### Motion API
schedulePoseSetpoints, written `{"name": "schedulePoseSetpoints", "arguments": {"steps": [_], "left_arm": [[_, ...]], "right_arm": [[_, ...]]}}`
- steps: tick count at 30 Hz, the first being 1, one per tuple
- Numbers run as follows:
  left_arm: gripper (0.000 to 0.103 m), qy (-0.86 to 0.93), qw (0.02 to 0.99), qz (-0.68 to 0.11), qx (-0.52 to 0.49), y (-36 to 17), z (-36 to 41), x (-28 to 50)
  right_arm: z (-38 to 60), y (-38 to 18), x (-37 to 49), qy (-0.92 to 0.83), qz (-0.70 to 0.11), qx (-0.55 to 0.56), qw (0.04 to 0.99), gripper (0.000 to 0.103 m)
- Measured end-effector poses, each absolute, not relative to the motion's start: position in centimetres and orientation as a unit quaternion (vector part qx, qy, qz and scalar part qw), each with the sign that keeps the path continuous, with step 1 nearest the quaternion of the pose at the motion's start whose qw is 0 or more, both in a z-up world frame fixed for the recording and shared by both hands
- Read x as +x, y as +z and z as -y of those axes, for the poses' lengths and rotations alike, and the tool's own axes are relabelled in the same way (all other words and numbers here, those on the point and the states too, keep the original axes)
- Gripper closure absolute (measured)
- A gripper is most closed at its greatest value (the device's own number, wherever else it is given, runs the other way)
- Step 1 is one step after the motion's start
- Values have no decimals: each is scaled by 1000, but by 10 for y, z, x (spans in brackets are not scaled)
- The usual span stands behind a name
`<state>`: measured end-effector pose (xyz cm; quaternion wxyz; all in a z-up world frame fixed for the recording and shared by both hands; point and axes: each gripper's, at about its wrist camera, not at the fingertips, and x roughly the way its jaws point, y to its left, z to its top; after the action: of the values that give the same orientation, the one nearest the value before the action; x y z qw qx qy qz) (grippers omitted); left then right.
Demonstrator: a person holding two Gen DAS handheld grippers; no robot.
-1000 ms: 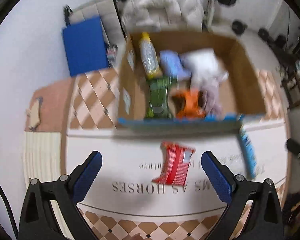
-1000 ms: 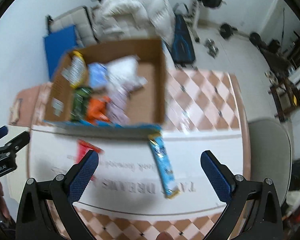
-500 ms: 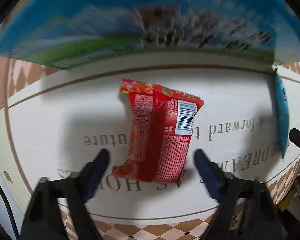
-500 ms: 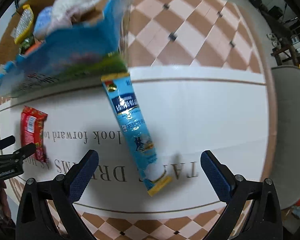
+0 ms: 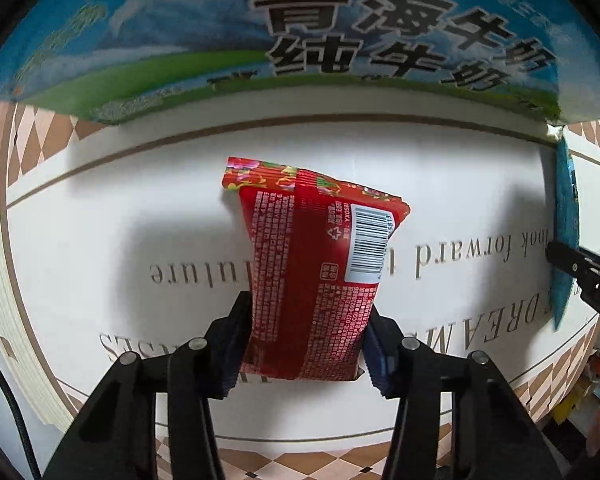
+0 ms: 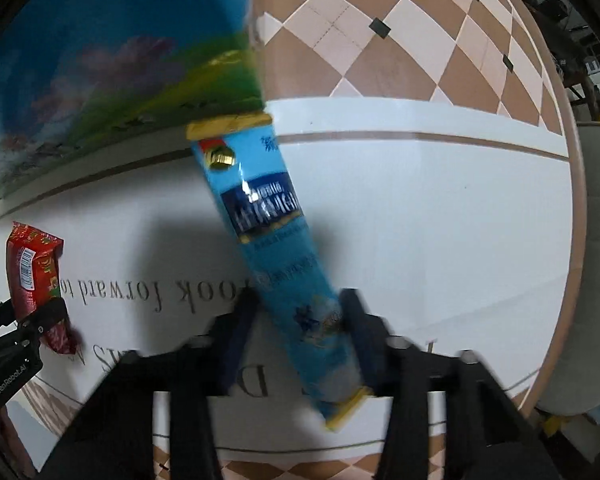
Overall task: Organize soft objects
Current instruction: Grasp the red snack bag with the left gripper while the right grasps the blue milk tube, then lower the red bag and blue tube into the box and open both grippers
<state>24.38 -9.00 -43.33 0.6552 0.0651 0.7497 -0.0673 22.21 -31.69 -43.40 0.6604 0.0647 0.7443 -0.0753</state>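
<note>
Within the last second both grippers had dropped from above the table and closed in. The left gripper (image 5: 306,342) now clamped the near end of the red packet (image 5: 314,264), which stretched ahead of it toward the box (image 5: 220,40). The right gripper (image 6: 300,322) had narrowed around the blue packet (image 6: 278,256); blur hid whether it gripped. Both packets seemed ready to lift into the box just ahead.

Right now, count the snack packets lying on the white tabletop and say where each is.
2. The red foil snack packet lies between the left tool's fingers; the long blue snack packet lies between the right tool's fingers, its top beside the carton. The carton may hide more.
</note>
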Motion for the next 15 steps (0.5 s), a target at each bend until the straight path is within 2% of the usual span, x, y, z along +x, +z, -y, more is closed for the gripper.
{"name": "schedulePoseSetpoints", "arguments": {"steps": [2, 4, 9, 15], "left_arm": [[58, -70, 654, -751, 58, -431, 90, 235], [58, -76, 655, -750, 50, -424, 91, 227], [58, -104, 671, -733, 43, -387, 106, 208], [58, -141, 715, -684, 34, -310, 118, 215]], "right_arm": [[315, -433, 215, -69, -747, 84, 656, 80], [311, -429, 205, -62, -748, 94, 655, 82], [299, -401, 181, -30, -737, 126, 663, 84], [291, -330, 175, 13, -699, 140, 701, 84]]}}
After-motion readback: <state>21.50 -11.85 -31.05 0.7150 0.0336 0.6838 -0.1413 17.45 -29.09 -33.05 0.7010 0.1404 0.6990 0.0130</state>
